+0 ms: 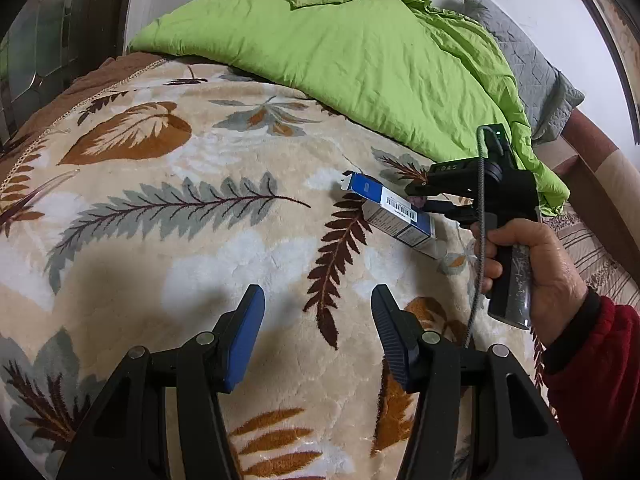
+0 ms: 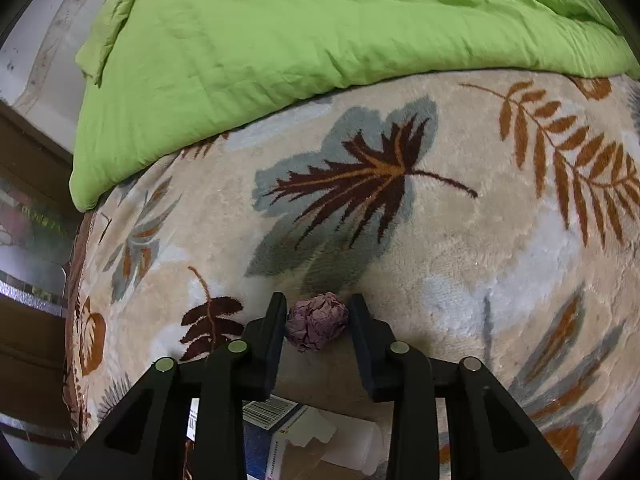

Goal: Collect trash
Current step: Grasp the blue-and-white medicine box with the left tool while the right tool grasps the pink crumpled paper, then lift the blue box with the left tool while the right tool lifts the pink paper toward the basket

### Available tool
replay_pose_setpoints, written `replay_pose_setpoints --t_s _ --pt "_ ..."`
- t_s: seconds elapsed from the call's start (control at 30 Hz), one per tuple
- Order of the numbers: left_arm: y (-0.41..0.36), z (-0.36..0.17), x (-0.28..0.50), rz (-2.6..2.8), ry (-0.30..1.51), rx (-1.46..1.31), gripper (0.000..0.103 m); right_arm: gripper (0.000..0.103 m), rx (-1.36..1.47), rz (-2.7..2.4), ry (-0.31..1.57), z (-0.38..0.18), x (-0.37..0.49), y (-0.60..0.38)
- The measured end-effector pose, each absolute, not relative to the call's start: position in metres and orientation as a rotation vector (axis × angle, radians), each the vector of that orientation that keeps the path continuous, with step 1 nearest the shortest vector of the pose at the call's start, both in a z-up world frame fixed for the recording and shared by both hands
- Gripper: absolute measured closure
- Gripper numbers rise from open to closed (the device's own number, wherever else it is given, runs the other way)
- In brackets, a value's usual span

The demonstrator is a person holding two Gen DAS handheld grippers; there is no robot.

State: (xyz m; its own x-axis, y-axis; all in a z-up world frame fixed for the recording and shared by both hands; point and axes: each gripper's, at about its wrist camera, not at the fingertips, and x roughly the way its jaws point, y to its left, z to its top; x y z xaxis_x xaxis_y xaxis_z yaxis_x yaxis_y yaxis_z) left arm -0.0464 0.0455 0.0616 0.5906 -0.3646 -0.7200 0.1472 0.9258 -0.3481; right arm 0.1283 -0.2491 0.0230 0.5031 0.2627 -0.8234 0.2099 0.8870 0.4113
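Right wrist view: one crumpled paper ball [image 2: 317, 326], one carton [image 2: 280, 420].

Bed [image 1: 180, 208]: leaf-print blanket, green duvet [image 1: 360, 52], white wall [image 1: 540, 4].

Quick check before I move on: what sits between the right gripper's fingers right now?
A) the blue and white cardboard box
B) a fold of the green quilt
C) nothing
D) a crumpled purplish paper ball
D: in the right wrist view the crumpled purplish paper ball sits between the right gripper's black fingers, while the blue and white cardboard box lies on the leaf-patterned blanket beneath.
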Motion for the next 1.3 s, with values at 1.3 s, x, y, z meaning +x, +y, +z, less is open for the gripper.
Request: replay_pose_setpoints --t_s 1.3 --pt "-0.071 0.017 0.053 -0.28 1.025 -0.087 0.071 0.072 0.408 0.148 0.885 0.063 -0.089 -0.272"
